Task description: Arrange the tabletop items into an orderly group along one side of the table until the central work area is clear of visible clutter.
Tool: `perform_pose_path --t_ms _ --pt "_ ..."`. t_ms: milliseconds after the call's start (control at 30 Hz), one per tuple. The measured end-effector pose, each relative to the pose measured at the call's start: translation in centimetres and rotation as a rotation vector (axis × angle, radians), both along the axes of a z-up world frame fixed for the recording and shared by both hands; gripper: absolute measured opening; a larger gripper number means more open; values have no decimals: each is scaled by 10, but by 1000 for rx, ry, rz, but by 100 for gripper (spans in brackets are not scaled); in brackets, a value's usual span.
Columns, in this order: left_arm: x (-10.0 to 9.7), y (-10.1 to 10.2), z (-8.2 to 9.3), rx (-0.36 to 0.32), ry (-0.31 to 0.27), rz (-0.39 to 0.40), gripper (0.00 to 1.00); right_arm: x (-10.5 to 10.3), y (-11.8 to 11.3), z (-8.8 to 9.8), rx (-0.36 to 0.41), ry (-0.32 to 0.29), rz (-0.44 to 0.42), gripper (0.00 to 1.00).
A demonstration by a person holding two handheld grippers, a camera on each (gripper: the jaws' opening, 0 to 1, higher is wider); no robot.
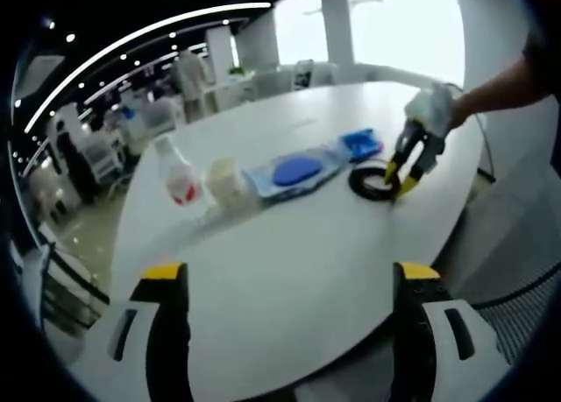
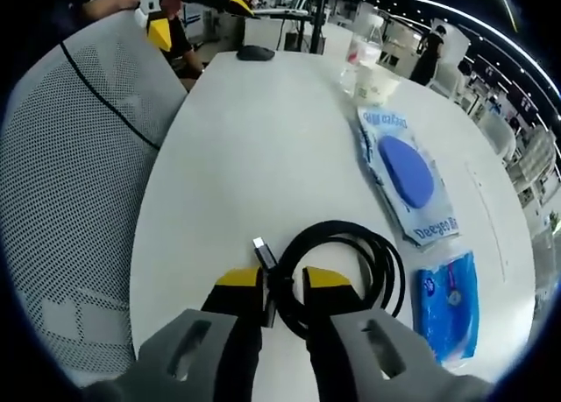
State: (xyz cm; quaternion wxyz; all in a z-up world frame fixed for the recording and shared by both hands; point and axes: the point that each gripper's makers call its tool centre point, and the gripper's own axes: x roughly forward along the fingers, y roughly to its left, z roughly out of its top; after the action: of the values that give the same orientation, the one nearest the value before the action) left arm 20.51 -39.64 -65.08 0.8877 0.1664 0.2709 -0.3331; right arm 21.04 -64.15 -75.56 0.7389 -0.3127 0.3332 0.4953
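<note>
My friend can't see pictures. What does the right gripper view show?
The right gripper has its yellow-tipped fingers on either side of a coiled black cable lying on a white table. Beyond it lie a small blue packet, a bigger wipes pack, a cup and a bottle.

Coiled black cable (image 2: 351, 266) beside small blue packet (image 2: 447, 304); long blue-and-white wipes pack (image 2: 408, 179), cream cup (image 2: 375, 84), clear plastic bottle (image 2: 362, 45) in row on white table (image 2: 245, 148).

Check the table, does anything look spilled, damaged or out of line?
Nothing stands out. The bottle, cup, wipes pack and small blue packet sit in a row, with the coiled black cable at its end.
</note>
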Motion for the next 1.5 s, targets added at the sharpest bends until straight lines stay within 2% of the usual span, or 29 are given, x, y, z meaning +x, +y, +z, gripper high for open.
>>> perform_pose_path --t_ms 267,700,1200,1500 --pt "1 1 1 -2 -4 5 93 -5 -3 6 38 0 -70 23" --pt "1 1 1 -4 -6 3 93 -19 -1 19 103 -10 -203 37" --pt "0 0 2 -5 -6 -1 93 -17 -26 28 150 -31 -408 54" --pt "0 0 2 -5 -6 -3 93 -22 -36 28 157 -37 -468 58"
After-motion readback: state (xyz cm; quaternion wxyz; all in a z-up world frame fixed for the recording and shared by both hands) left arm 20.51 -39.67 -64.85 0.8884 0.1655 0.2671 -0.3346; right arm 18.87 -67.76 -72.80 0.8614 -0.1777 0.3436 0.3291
